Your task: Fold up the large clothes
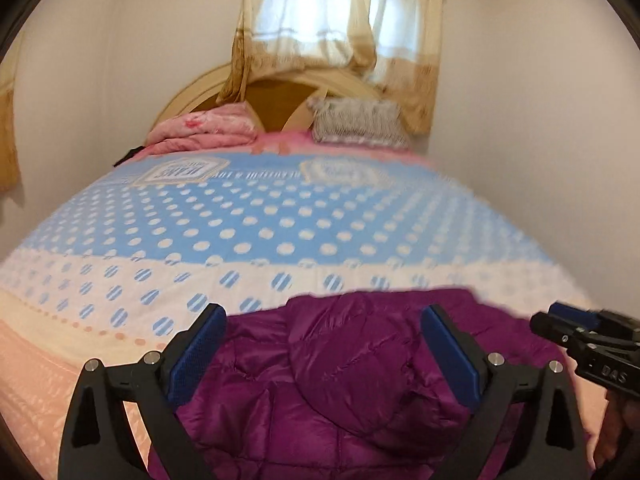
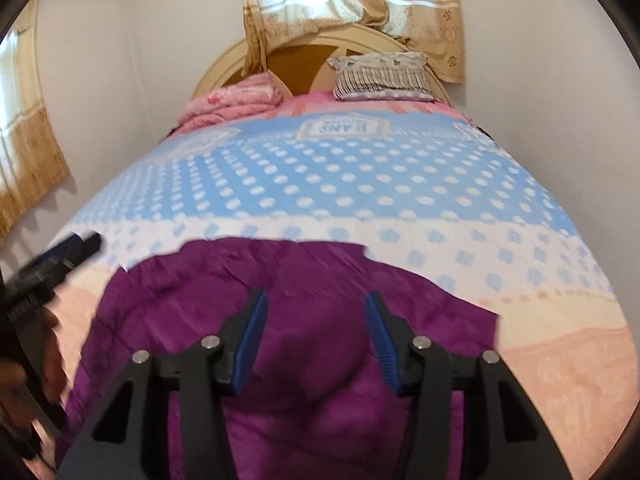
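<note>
A purple quilted jacket (image 1: 352, 380) lay at the near end of the bed (image 1: 248, 220), its puffy, slightly glossy fabric bunched into soft folds and a rounded hump in the middle. Stitched seams divided it into padded panels. Under it the bedspread (image 2: 320, 184) was smooth and flat: a blue band with white dots, then a white band with blue striped dots, then a peach band nearest the cameras. At the far end a crumpled pink blanket (image 1: 208, 132) sat on the left and a rectangular pillow (image 2: 380, 76) with a striped frill on the right, both against a curved cream and brown headboard (image 2: 296, 60). A thin beige curtain (image 1: 340, 28) hung over the window behind.

The left gripper (image 1: 324, 356) hovered above the jacket with its black fingers spread wide, the blue ribbed pads (image 1: 196, 356) clear of the fabric and nothing between them. The right gripper (image 2: 316, 344) stood about half open over the jacket's middle; its pads (image 2: 250, 344) gripped nothing, though whether their tips brushed the cloth I could not tell. Each gripper showed at the edge of the other's view, above the jacket's side.
</note>
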The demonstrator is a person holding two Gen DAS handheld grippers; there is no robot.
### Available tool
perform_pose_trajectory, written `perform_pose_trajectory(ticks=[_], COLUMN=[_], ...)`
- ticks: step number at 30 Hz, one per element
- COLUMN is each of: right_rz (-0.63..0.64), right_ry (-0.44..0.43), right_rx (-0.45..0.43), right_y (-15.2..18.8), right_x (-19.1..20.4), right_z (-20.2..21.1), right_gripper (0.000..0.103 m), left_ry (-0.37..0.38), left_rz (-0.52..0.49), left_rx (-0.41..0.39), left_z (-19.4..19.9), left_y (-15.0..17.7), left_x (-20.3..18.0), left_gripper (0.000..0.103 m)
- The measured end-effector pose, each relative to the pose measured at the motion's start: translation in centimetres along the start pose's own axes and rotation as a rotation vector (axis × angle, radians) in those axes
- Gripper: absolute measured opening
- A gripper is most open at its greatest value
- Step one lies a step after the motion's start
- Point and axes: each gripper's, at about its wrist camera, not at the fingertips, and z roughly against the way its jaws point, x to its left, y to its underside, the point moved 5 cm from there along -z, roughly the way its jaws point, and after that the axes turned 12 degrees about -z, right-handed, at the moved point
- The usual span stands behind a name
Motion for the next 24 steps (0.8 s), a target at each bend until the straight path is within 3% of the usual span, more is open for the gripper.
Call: perform_pose_trajectory(ticks=[8, 12, 24], right_rz=[0.012, 0.017, 0.033], right_ry=[0.039, 0.049, 0.077], right_rx=[0.106, 0.112, 0.122], right_y=[5.8, 7.4, 8.4], right_x=[-0.7, -1.2, -1.1], right_z=[-5.2, -5.7, -6.5], right_gripper=[0.047, 0.047, 0.047], left_ry=[-0.033, -0.006, -0.014], left_rz=[-0.138, -0.100, -0.108], left_rx=[0.210, 0.245, 0.297], left_z=[-6.0, -6.8, -8.2], left_y=[7.9, 8.6, 8.7], left_x=[-3.7, -3.3, -3.3], left_gripper=[0.098, 0.098, 0.102])
